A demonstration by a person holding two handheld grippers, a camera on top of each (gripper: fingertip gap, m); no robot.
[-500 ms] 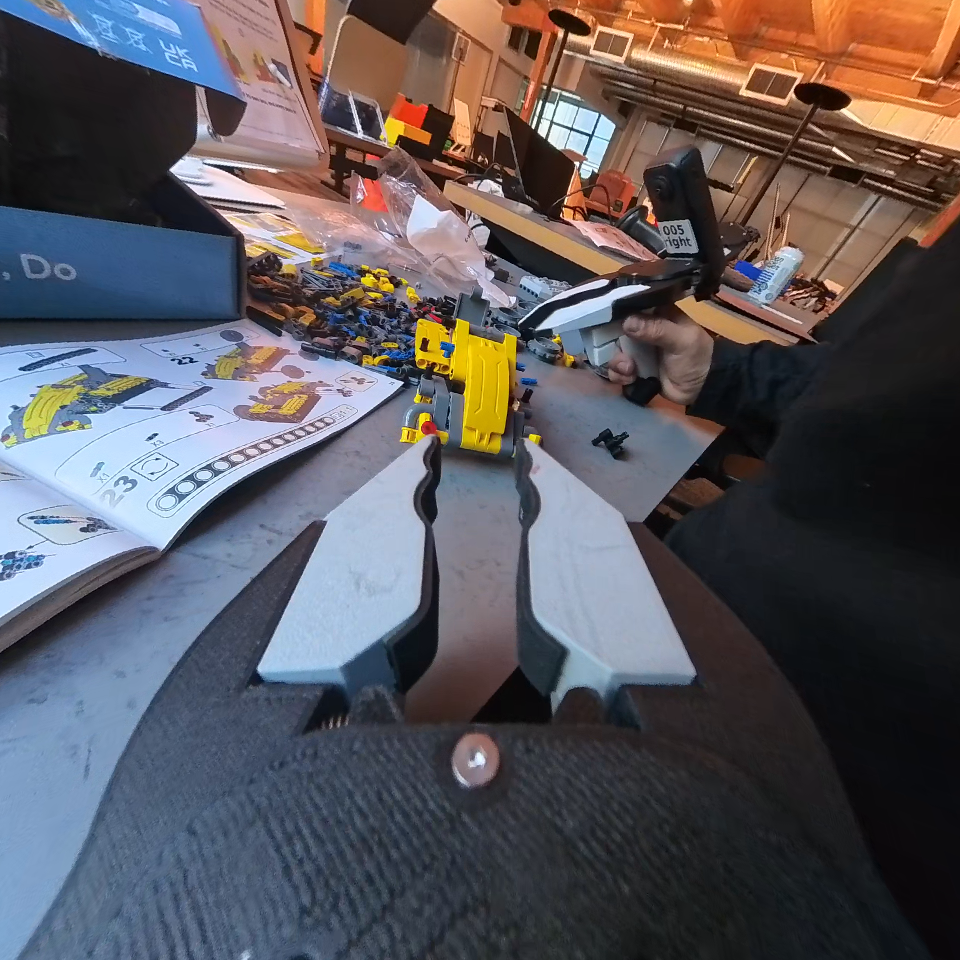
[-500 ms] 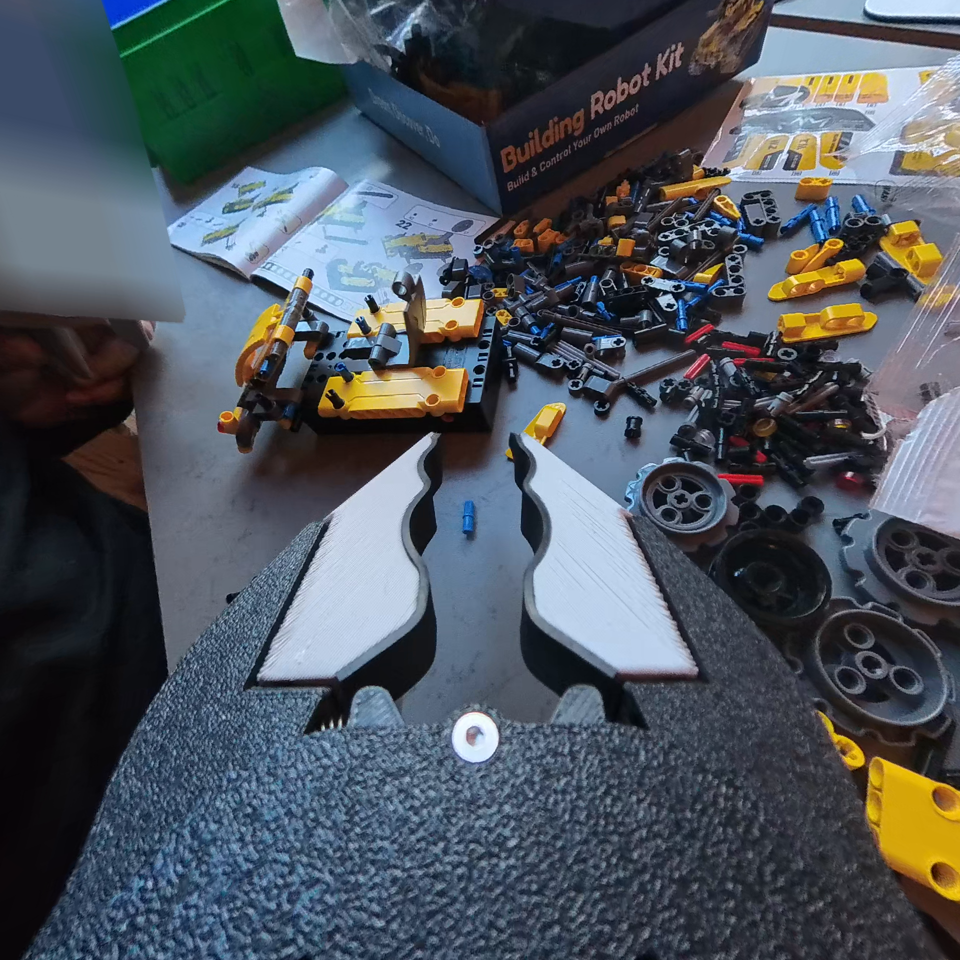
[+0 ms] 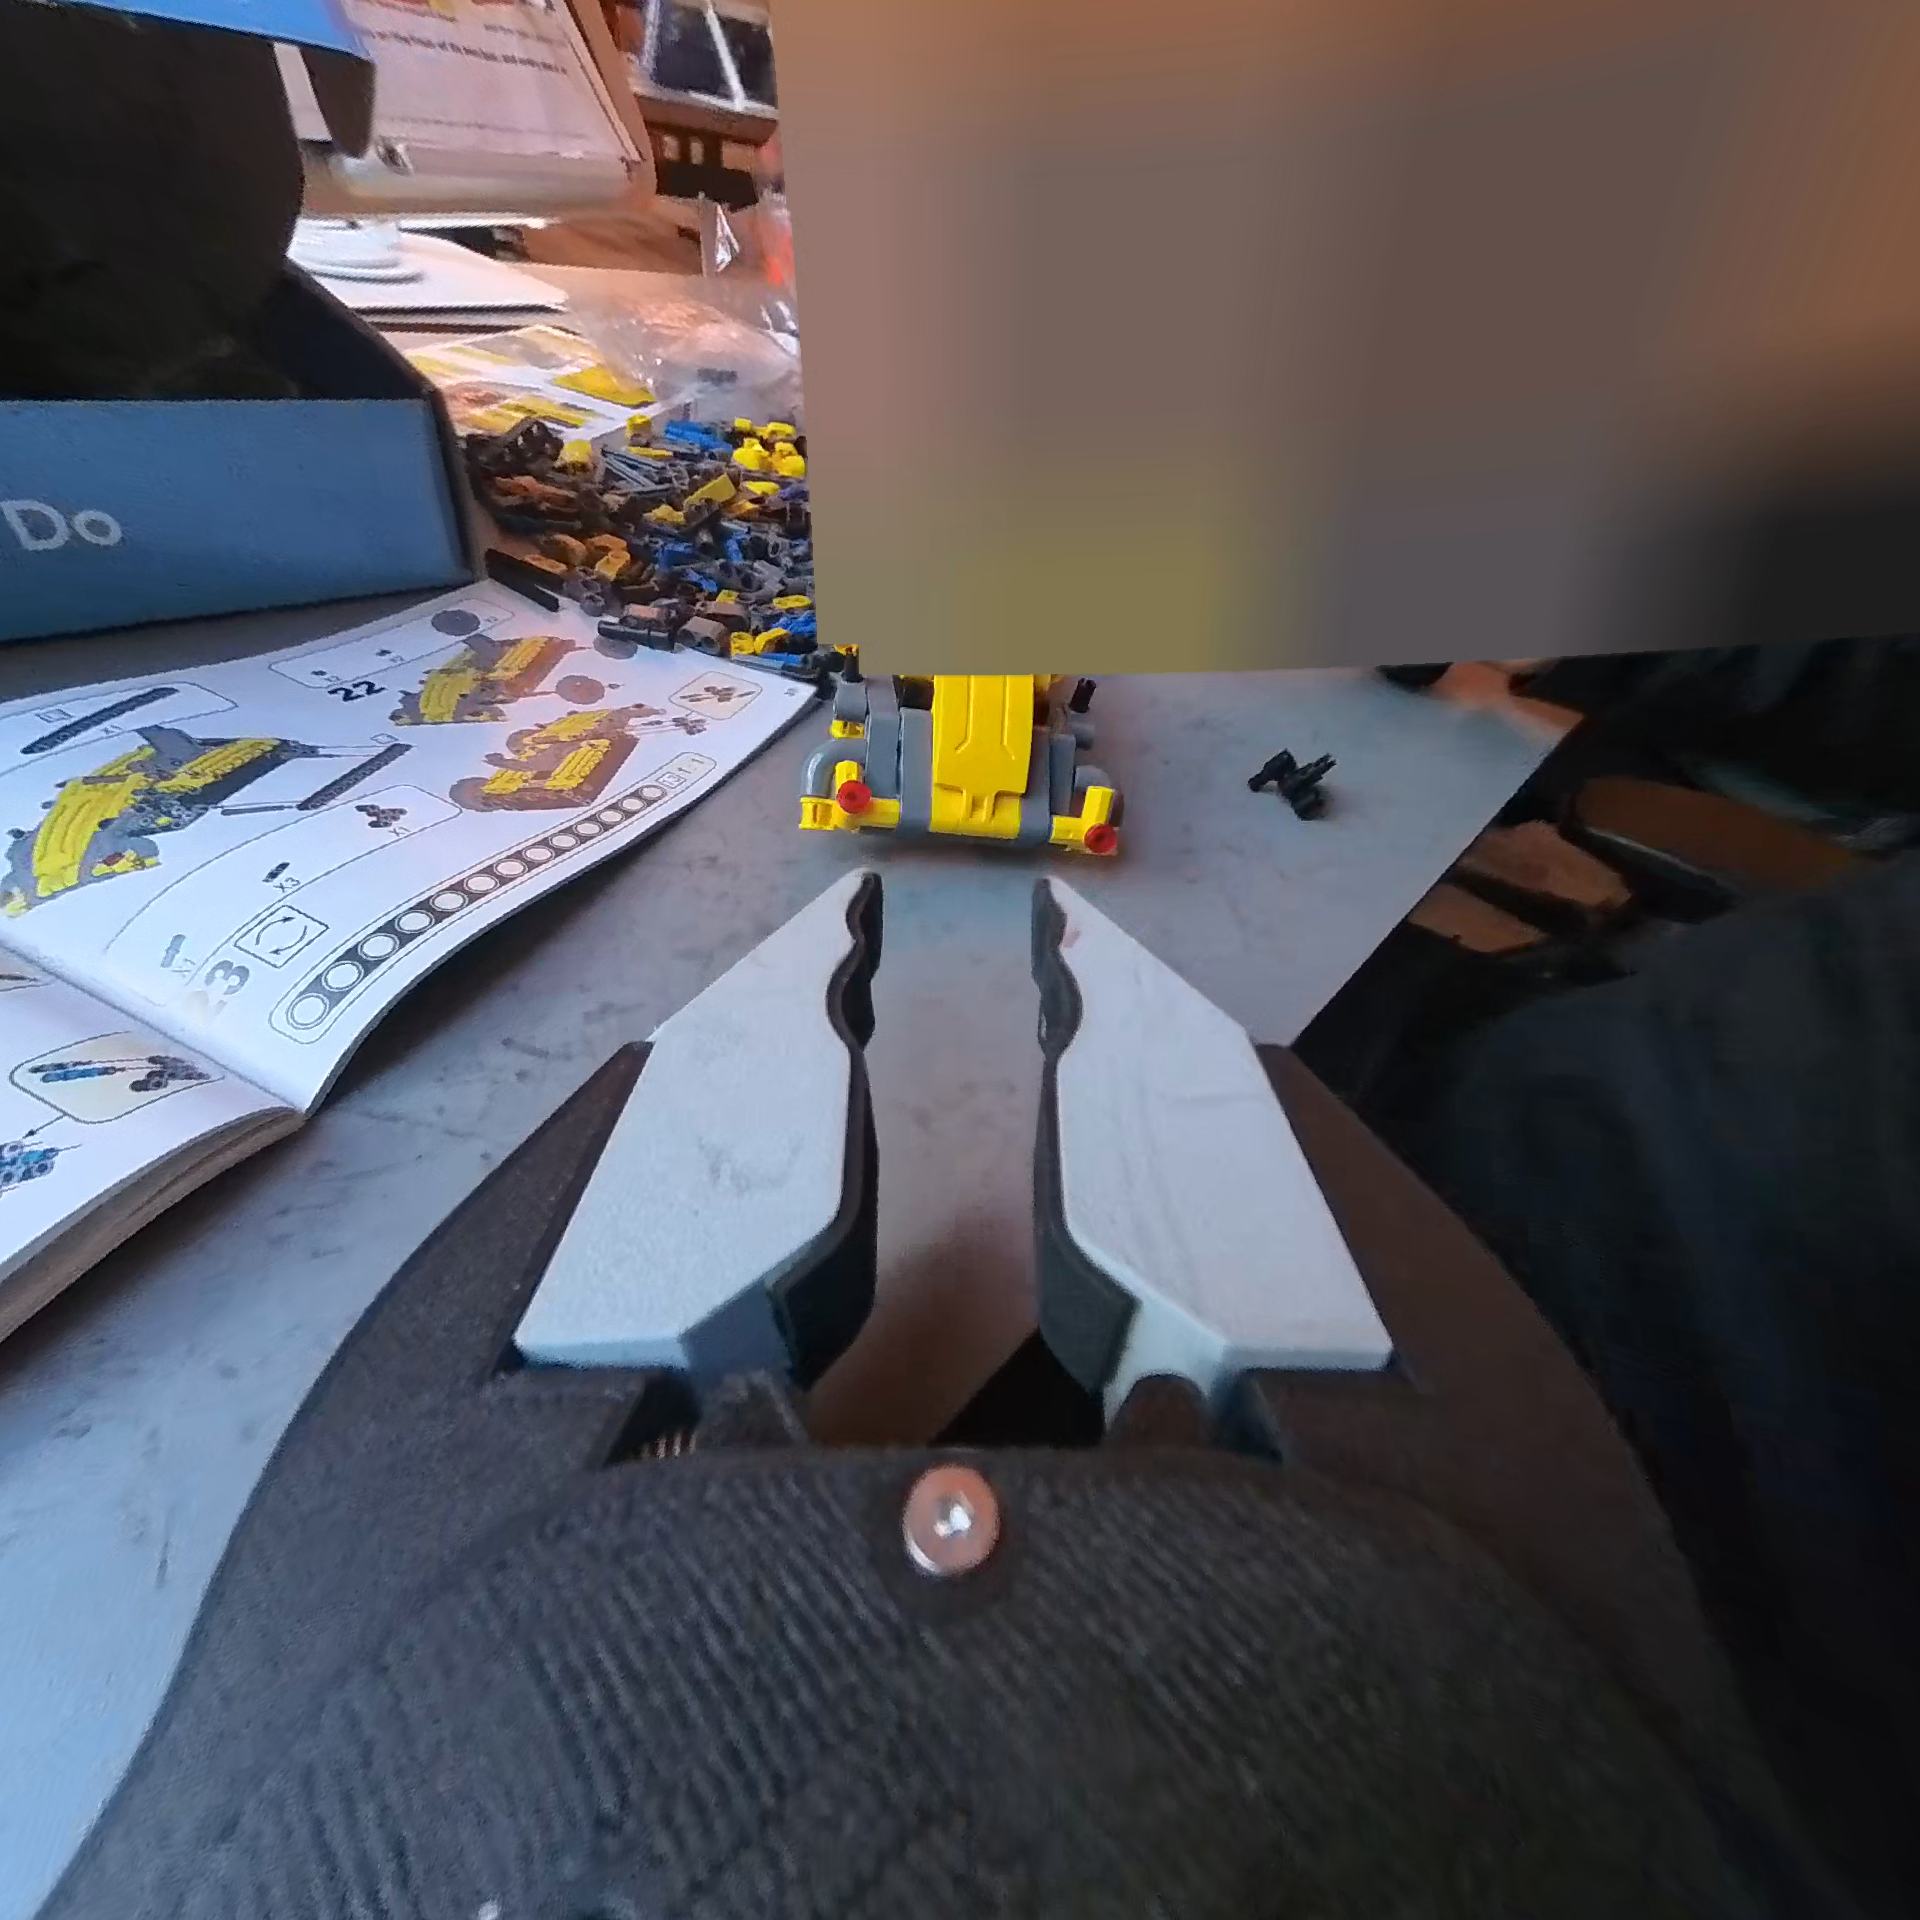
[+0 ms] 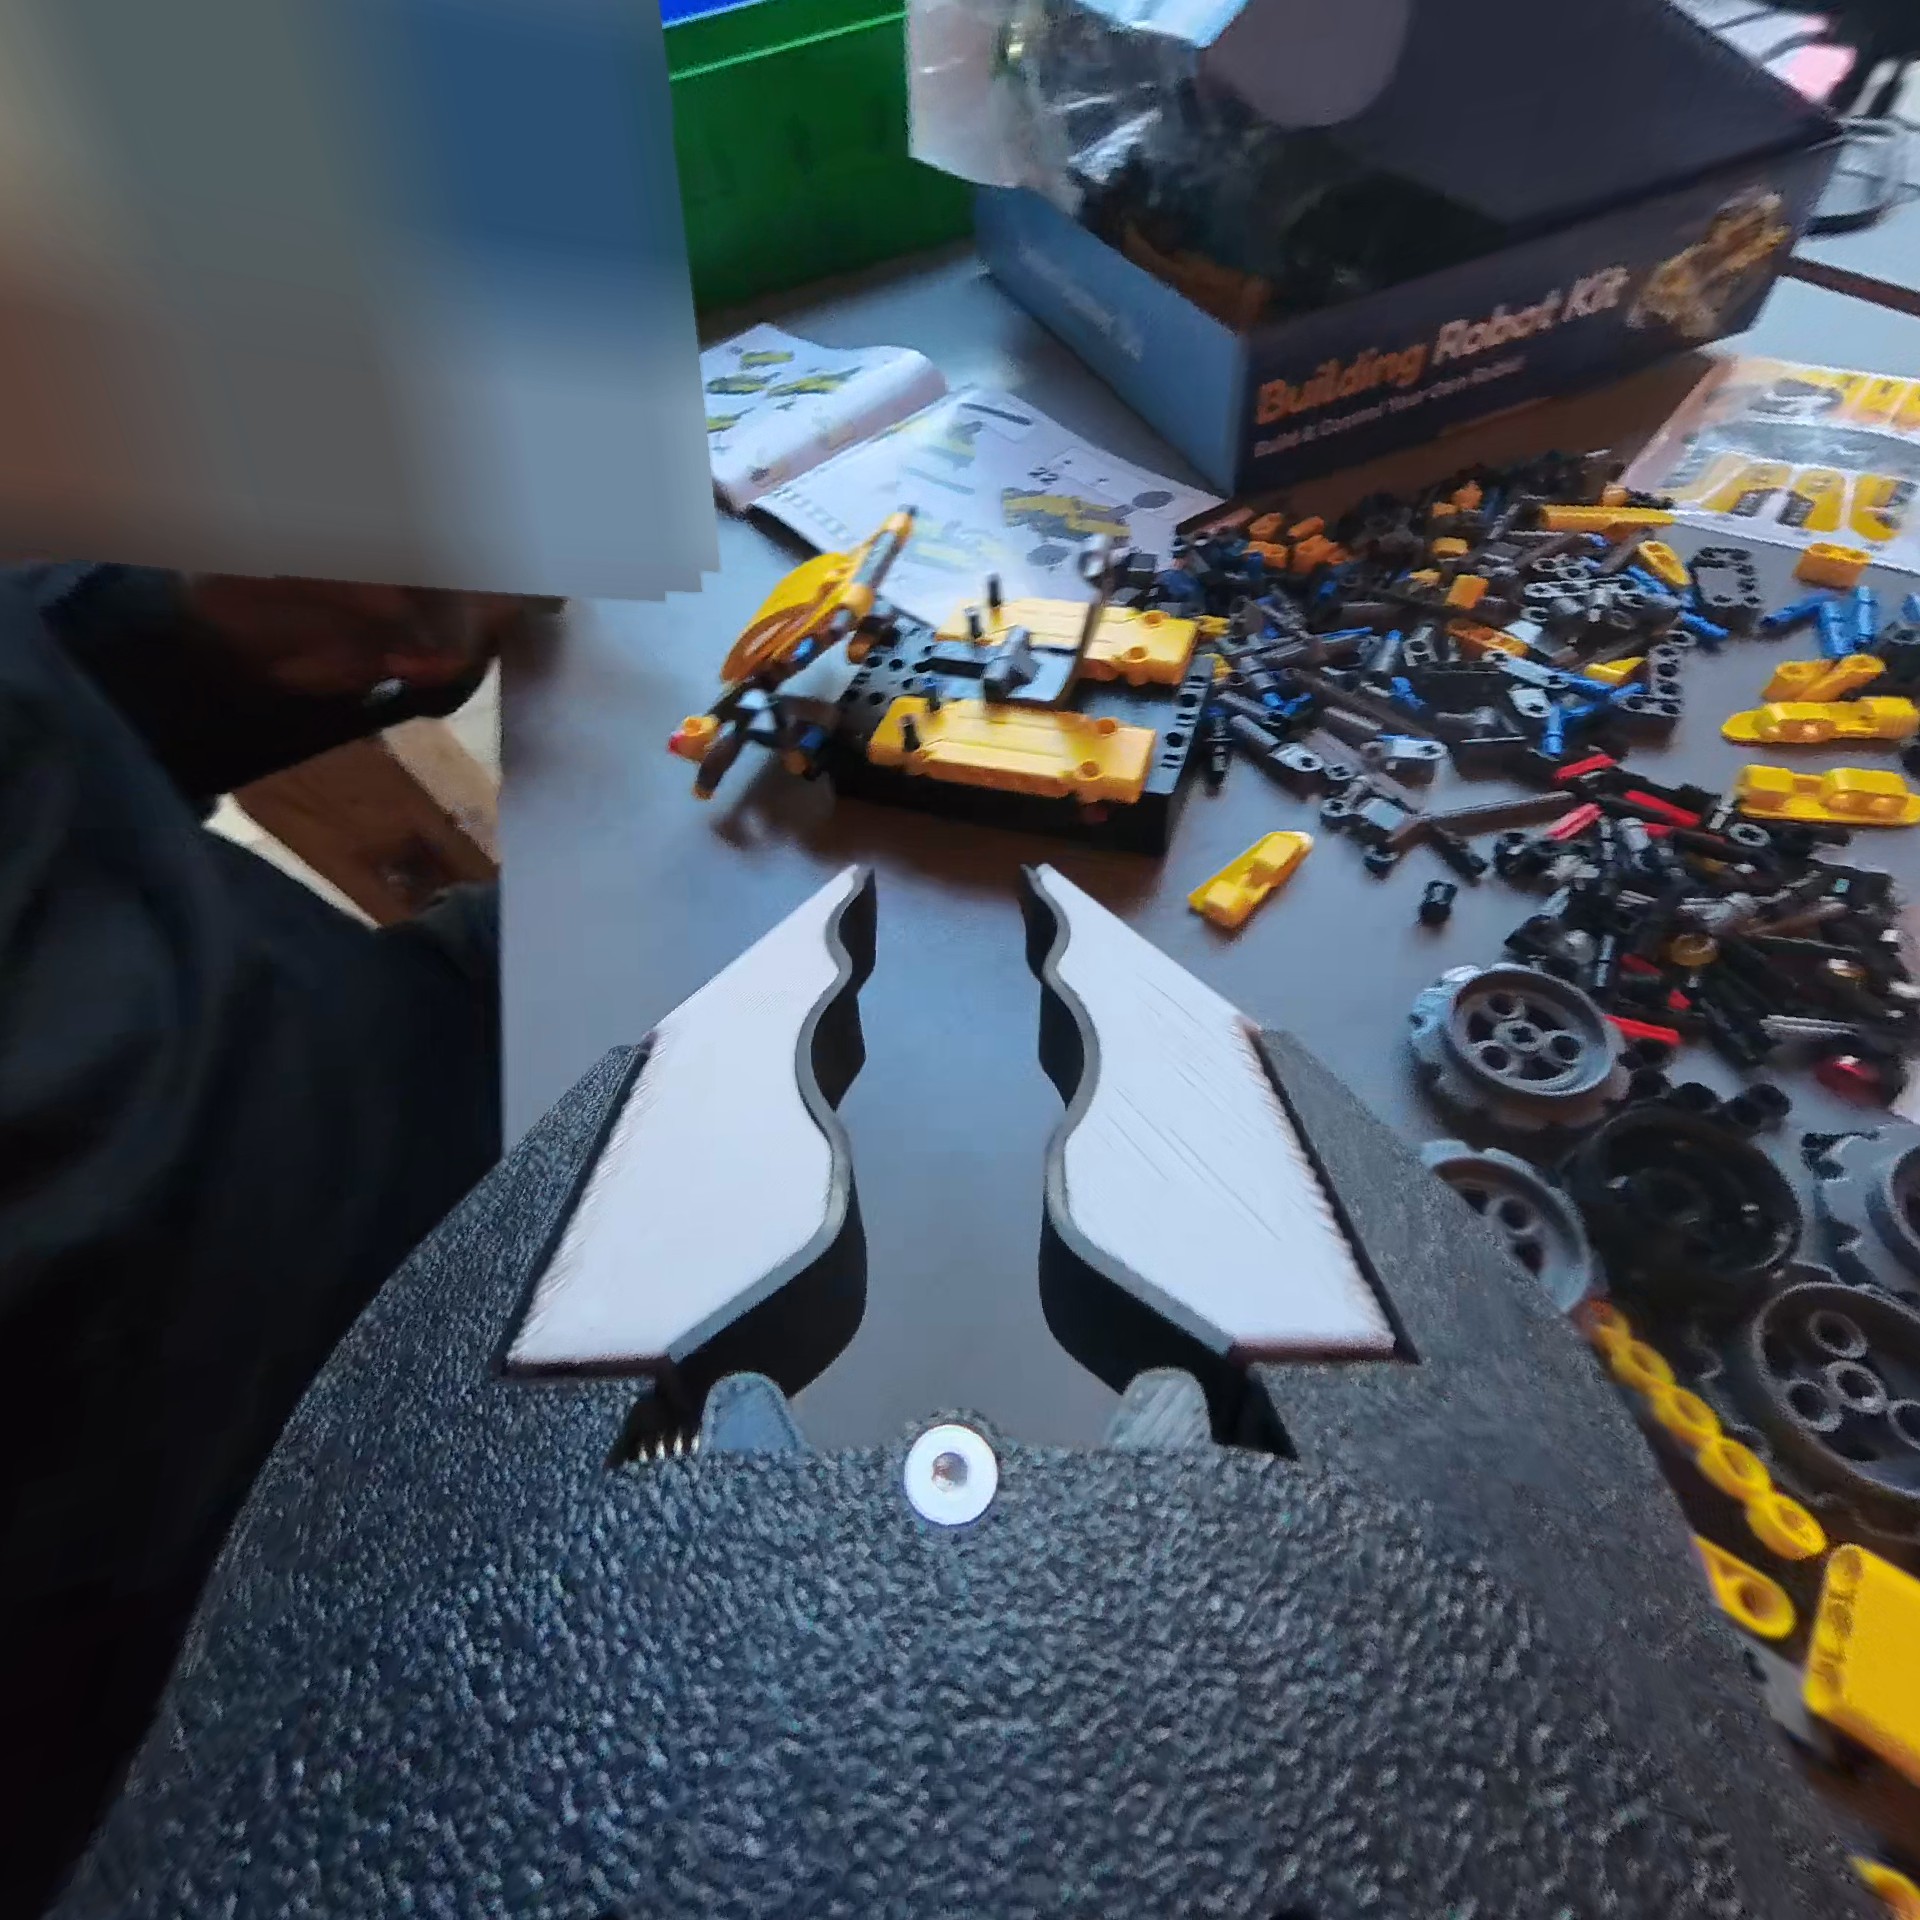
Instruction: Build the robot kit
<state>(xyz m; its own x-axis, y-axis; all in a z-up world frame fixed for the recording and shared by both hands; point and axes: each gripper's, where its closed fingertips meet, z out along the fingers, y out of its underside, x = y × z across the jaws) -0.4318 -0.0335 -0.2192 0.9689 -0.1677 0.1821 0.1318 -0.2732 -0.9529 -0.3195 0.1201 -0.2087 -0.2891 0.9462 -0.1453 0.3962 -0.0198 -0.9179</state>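
Here, both grippers, left [image 3: 956, 899] and right [image 4: 948, 891], spread, empty, yellow model [image 3: 961, 764] half masked.

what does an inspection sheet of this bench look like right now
surface: grey table, scuffed.
job's things: part-built yellow and black model flat on the table; open instruction booklet beside it.
clutter: pile of loose parts, dark wheels, single yellow piece, small black piece, blue kit box.
grippers: left gripper open, empty, nearest the model; right gripper open, empty, short of the model.
cables: nothing seen.
surroundings: green bin behind; a person's dark sleeve.
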